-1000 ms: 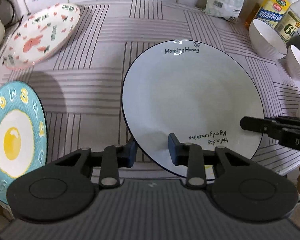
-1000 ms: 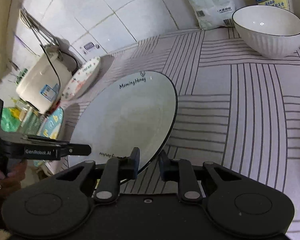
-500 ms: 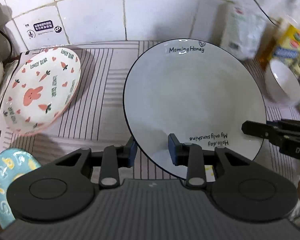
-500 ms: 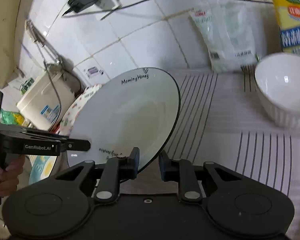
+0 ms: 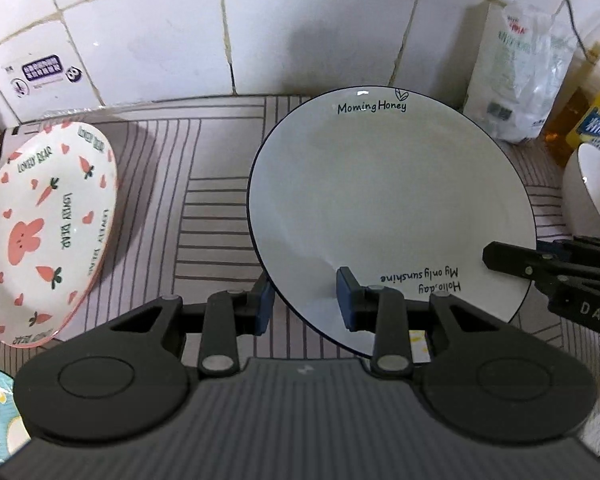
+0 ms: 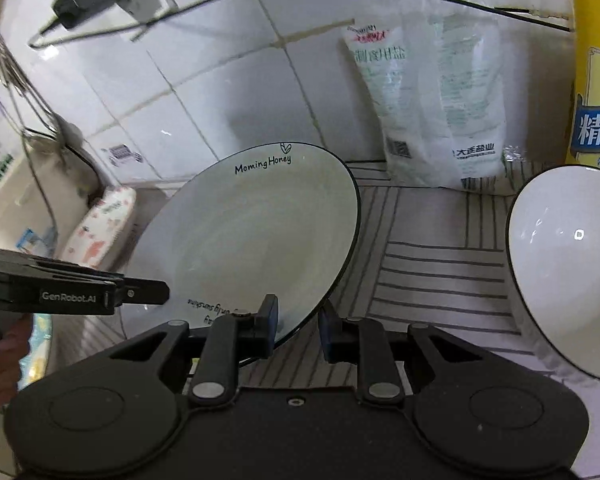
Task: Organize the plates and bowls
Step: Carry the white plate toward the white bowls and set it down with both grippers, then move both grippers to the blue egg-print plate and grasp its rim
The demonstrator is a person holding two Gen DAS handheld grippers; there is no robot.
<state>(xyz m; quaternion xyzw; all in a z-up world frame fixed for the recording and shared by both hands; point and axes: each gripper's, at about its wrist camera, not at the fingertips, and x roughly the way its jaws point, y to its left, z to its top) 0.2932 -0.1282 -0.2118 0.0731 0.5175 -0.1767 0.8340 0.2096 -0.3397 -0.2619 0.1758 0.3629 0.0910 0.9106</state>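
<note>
Both tongs, left gripper (image 5: pixel 305 304) and right gripper (image 6: pixel 298 330), clamp the near rim of the round white black-edged ceramic plate (image 5: pixel 388 208), held aloft ahead. Recommend level, synchronized lowering onto the left-hand carrot-print plate (image 5: pixel 44 236).

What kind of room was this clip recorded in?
Most likely a home kitchen counter: white tiled wall, cooking oil bottle and salt bag at the back, plates and a white bowl around.

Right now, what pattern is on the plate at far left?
Pink rabbit, carrots and hearts on white; the left wrist view shows it best.
</note>
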